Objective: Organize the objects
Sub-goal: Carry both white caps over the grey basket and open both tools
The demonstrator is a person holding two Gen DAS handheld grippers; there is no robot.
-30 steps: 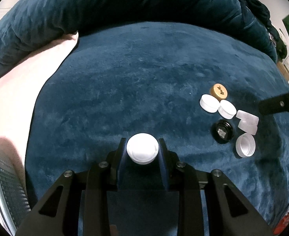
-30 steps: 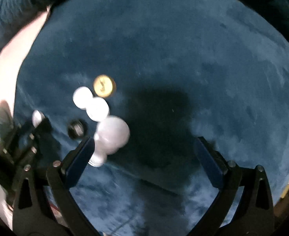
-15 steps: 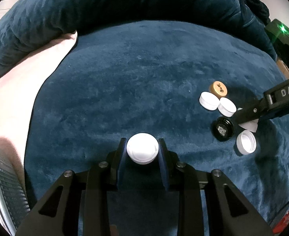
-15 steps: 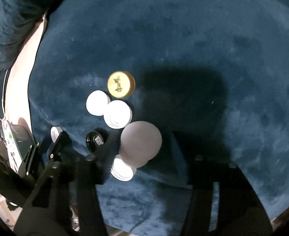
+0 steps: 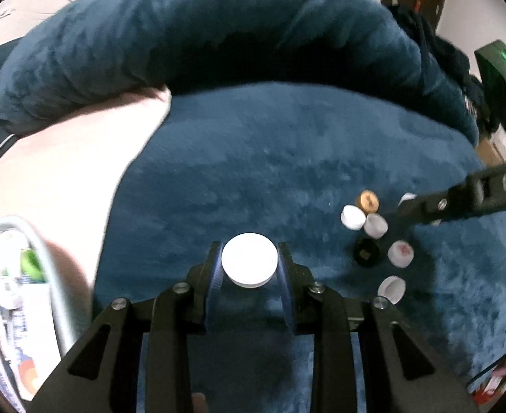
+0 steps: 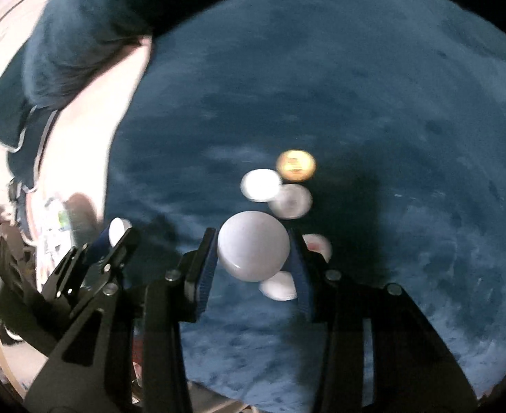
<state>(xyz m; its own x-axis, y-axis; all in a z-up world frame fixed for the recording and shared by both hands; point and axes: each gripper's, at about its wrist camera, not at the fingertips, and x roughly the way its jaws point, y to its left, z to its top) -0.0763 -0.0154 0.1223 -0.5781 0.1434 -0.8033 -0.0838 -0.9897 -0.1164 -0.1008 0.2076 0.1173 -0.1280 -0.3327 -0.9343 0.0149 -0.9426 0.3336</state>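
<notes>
Left wrist view: the left gripper (image 5: 249, 266) has its jaws clamped on a round white plastic cap (image 5: 249, 264), held above a dark blue plush blanket (image 5: 253, 172). To the right on the blanket lies a loose cluster of lids: one gold-brown round cap (image 5: 367, 201), two white caps touching each other (image 5: 352, 217), one black round lid (image 5: 366, 254), one white cap with a reddish mark inside (image 5: 401, 253) and one upturned white cap (image 5: 391, 289), open and empty. The right gripper's black finger (image 5: 459, 199) reaches in over the cluster. A rolled fold of the same blue blanket (image 5: 201, 34) runs behind; pale pink bedding (image 5: 63, 179) lies left. Right wrist view, blurred: the right gripper (image 6: 254, 247) has just been closing and its jaws now grip a larger pale round lid (image 6: 254, 245), raised above the cluster. Below it show the gold-brown cap (image 6: 295, 165), the two white caps (image 6: 260, 184) and parts of two more. The left gripper (image 6: 115, 237) stands at lower left.
</notes>
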